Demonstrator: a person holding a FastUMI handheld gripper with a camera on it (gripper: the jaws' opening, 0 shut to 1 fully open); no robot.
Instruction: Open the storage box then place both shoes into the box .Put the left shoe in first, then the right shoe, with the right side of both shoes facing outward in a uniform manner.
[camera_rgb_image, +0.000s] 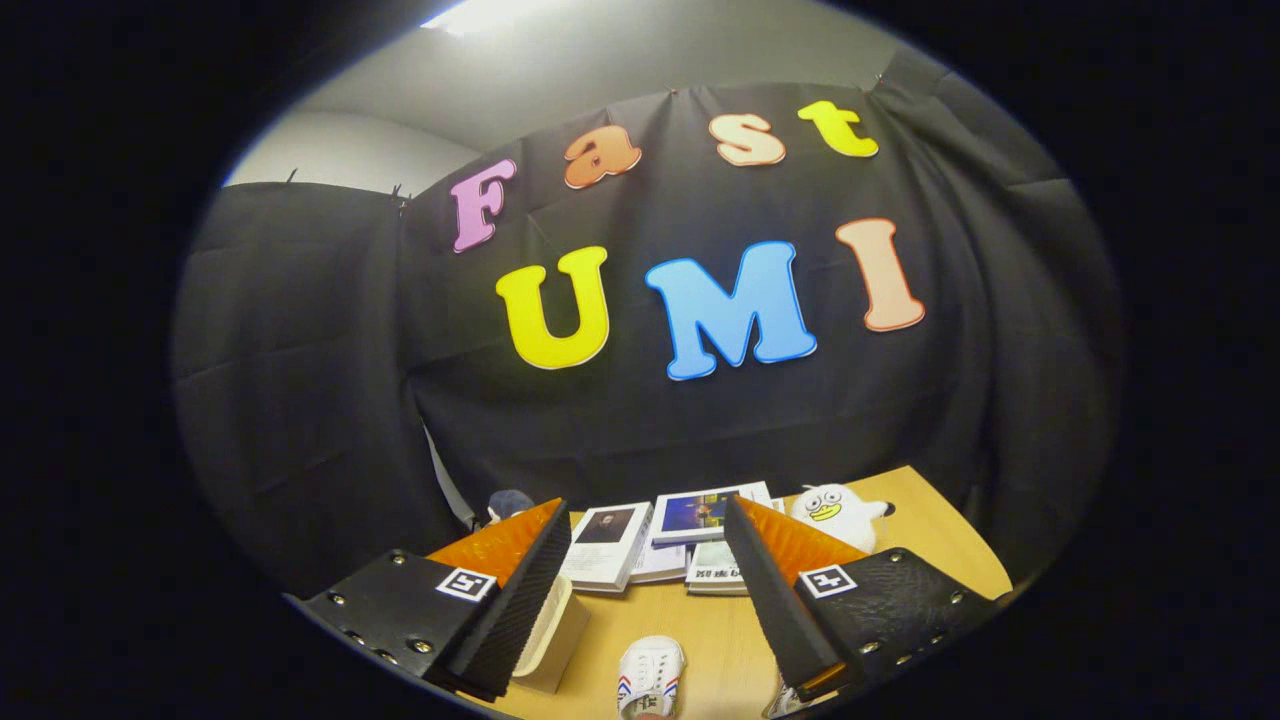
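We held the gripper (645, 545) high over the table (930, 545), its fingers spread wide with nothing between them.

Going left to right: a small dark blue thing (510, 502) peeked out behind the left fingertip, too hidden for us to name. Just inside the left finger, at about 7 o'clock from the gap's middle, sat a cream box (555, 632), partly covered by that finger; we could not tell whether it was open. At 6 o'clock, low between the fingers, lay a white shoe (650, 678) with red and blue stripes on its side and white laces. A sliver of a second shoe (785, 700) showed under the right finger, around 5 o'clock.

Beyond the fingers, at 12 o'clock, books (660, 545) lay in a loose row; one cover carried printed characters too small for us to read. Past the right fingertip, at 2 o'clock, lay a white duck plush (835, 512) with a yellow bill.
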